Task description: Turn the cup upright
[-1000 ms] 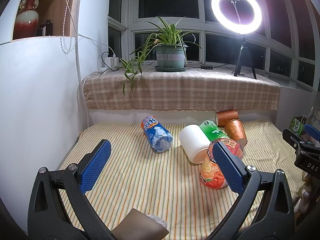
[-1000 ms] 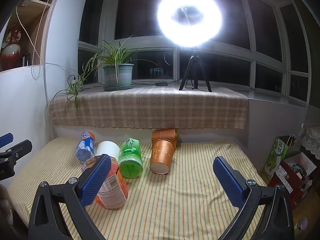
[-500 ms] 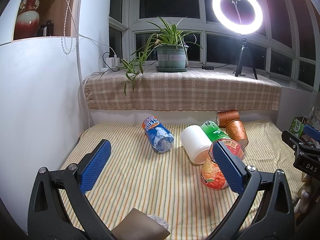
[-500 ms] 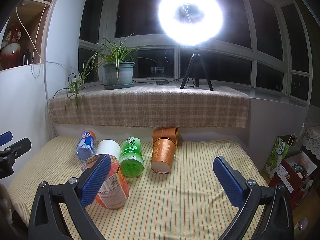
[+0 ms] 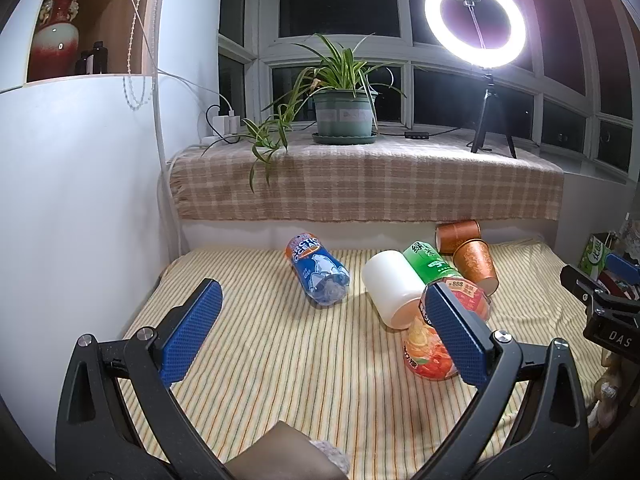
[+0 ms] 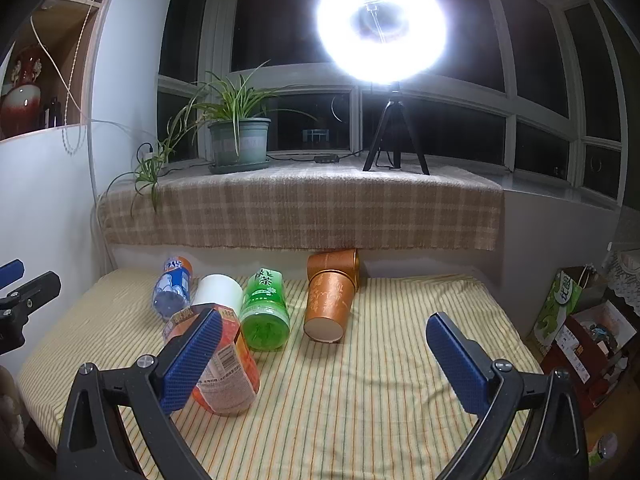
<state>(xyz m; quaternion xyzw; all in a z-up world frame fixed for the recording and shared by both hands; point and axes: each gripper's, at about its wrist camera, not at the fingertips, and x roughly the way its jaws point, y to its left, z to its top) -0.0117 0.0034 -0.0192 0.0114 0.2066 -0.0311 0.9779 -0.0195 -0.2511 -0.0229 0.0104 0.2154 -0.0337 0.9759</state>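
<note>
Several cups lie on their sides on a striped cloth (image 5: 280, 360): a blue one (image 5: 318, 274), a white one (image 5: 394, 288), a green one (image 5: 430, 262), two copper ones (image 5: 476, 266) and an orange fruit-print one (image 5: 434, 344). My left gripper (image 5: 324, 334) is open and empty, well short of them. My right gripper (image 6: 324, 354) is open and empty; the orange cup (image 6: 226, 372) lies by its left finger, with the green cup (image 6: 264, 308) and a copper cup (image 6: 328, 304) farther ahead.
A checked-cloth ledge (image 5: 360, 184) behind holds a potted plant (image 5: 344, 104) and a ring light on a tripod (image 5: 476, 28). A white wall (image 5: 80, 200) bounds the left. Bags and boxes (image 6: 576, 320) stand off the right edge.
Both grippers have drifted slightly; the cups sit a little lower in both views. Nothing was taken hold of or moved.
</note>
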